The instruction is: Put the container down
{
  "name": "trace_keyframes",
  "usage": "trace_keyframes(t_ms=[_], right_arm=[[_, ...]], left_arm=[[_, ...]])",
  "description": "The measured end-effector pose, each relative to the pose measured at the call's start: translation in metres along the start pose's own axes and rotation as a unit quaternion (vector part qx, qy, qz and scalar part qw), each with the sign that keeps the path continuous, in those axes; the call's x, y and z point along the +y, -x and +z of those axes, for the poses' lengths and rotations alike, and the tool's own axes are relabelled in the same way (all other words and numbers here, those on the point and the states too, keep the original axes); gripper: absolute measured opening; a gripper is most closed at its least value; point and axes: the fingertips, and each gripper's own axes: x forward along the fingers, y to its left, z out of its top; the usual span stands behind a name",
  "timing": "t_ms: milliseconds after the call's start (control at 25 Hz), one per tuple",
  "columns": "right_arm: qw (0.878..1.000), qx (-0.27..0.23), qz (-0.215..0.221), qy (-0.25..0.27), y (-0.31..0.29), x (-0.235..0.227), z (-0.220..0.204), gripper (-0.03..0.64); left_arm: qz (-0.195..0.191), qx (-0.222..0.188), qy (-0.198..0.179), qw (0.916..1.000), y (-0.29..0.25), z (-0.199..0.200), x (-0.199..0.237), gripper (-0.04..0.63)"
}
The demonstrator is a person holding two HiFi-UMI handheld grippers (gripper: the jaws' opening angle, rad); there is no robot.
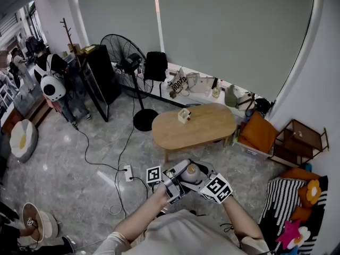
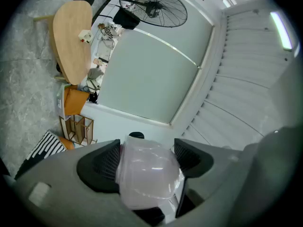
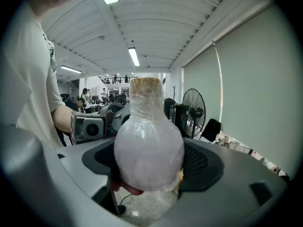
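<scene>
The container (image 1: 190, 172) is a clear, bulb-shaped plastic bottle with a tan cap. It is held in the air close in front of the person's chest, between both grippers. My left gripper (image 1: 178, 181) comes at it from the left. In the left gripper view the container's rounded end (image 2: 149, 174) fills the gap of the left gripper (image 2: 147, 156), touching both dark pads (image 2: 106, 163). My right gripper (image 1: 200, 177) meets it from the right. In the right gripper view the bottle's body (image 3: 149, 145) sits between the pads (image 3: 196, 162) of the right gripper (image 3: 149, 157), neck and cap up.
An oval wooden table (image 1: 207, 124) stands ahead on the stone floor, with a small box (image 1: 184, 115) on its left part. A standing fan (image 1: 127, 62) is behind it. A power strip (image 1: 128, 172) and cables lie on the floor. Cushions and a wooden rack (image 1: 297, 142) are at the right.
</scene>
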Motion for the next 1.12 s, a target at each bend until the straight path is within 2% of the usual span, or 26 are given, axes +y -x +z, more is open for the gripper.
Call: trace_keyframes(t_ms=[800, 1120], right_arm=[[1.000, 0.001, 0.010, -0.003, 0.020, -0.014, -0.013, 0.393], [1.000, -0.009, 0.014, 0.011, 0.033, -0.028, -0.021, 0.391]], left_arm=[[0.006, -0.011, -0.003, 0.9999, -0.020, -0.008, 0.018, 0.350], [-0.006, -0.012, -0.010, 0.9999, -0.037, -0.010, 0.029, 0.351]])
